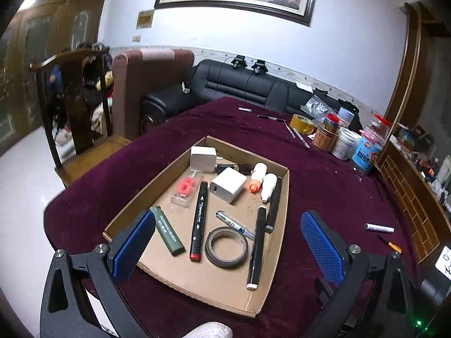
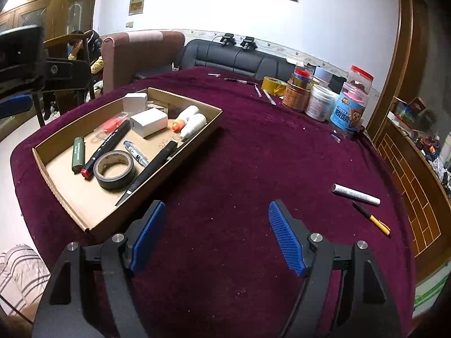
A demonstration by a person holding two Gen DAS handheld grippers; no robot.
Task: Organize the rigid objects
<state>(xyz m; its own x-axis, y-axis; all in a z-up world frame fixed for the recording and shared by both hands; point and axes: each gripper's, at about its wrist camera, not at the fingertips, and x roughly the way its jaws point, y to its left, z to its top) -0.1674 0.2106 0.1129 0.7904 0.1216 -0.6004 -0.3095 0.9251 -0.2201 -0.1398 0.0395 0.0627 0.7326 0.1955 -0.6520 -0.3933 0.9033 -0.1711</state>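
Note:
A shallow cardboard tray lies on the dark red tablecloth. In it are two white chargers, a black marker, a green lighter, a roll of dark tape, black pens and small white bottles. My left gripper hovers over the tray's near end, open wide, nothing between its blue pads. My right gripper stands open above bare cloth to the right of the tray, empty. A white marker and a yellow-and-black pen lie on the cloth at the right.
Jars and tubs and a yellow tape roll crowd the far right of the table, with loose pens beside them. A black sofa and brown armchair stand behind. A wooden cabinet borders the right edge.

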